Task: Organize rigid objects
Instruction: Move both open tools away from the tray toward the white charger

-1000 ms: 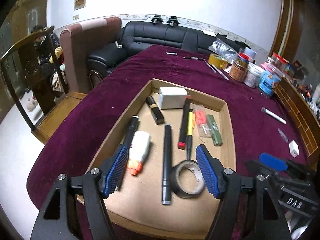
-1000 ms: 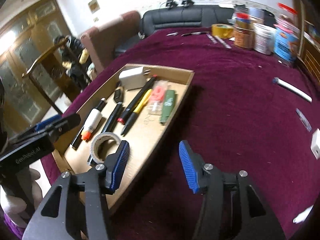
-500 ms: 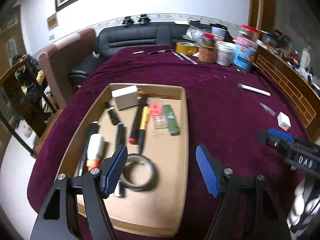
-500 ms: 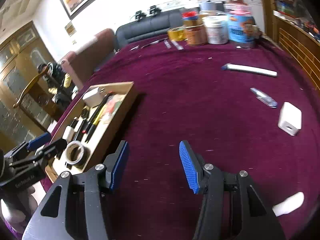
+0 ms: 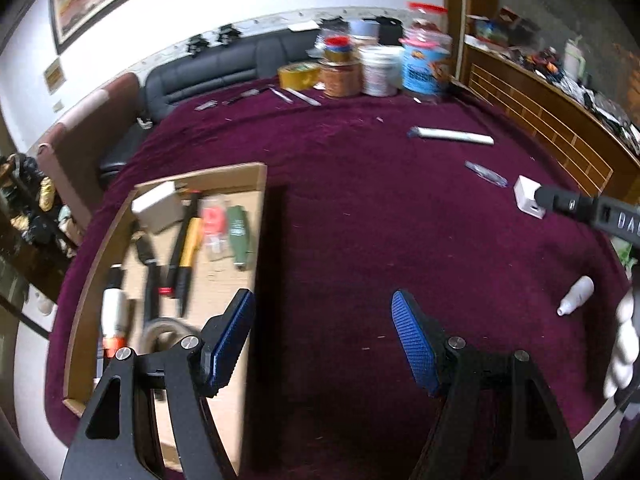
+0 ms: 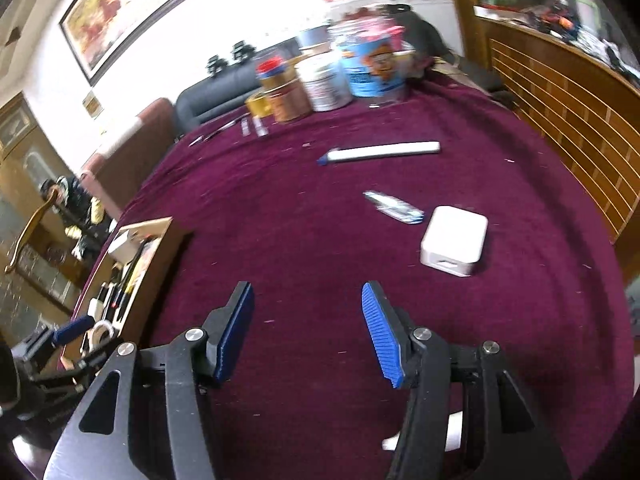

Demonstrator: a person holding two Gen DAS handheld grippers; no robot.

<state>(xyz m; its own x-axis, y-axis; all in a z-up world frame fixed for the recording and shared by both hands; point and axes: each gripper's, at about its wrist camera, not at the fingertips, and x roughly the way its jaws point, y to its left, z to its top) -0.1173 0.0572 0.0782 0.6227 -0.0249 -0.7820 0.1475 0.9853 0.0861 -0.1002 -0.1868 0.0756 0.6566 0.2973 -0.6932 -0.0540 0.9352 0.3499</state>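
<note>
Both grippers (image 5: 322,340) (image 6: 306,332) wide open, empty. White box (image 6: 454,241) nearest right. Risk: slick casing slipping from pads, or snagging cloth (image 6: 320,240).

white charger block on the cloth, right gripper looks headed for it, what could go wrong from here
The white charger block lies flat and looks wide against the right gripper's open jaws, so a pinch across it could slip on its smooth, rounded sides. The small foil-wrapped item sits close beside it and might get knocked or caught by a finger. The cardboard tray already looks crowded with pens and a tape roll, so dropping the block in could land it on top of them.
</note>
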